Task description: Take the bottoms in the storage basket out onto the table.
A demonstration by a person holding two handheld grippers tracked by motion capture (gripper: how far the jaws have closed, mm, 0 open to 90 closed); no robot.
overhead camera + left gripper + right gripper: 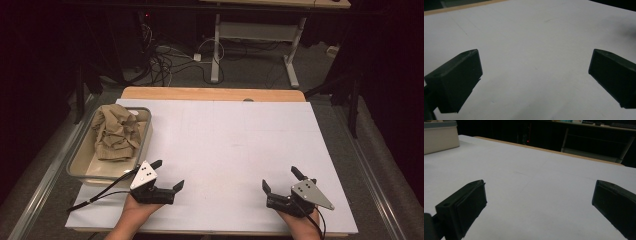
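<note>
At the far left of the bench, around ten o'clock from its middle, sits a clear plastic bin with a crumpled tan cloth lying inside it, bunched toward the far end. The bin's near right corner is just beside your left gripper; the cloth itself lies at about eleven o'clock from that gripper, apart from it.

Your left gripper rests low at the bench's near edge, around seven o'clock from the middle, its grey three-cornered plate on top and its cable trailing off to the left. Its fingers stand wide apart with nothing between them; in the left gripper view you see bare white bench surface in the gap.

Across the open middle of the bench, well apart, your right gripper sits at about five o'clock, mirrored toward the left one. Its fingers are likewise spread wide and hold nothing. In the right gripper view the white bench runs away between them, and the side of the bin shows at about ten o'clock, far off.

Beyond the bench's wooden far edge, cables lie on the floor by a white desk frame.
</note>
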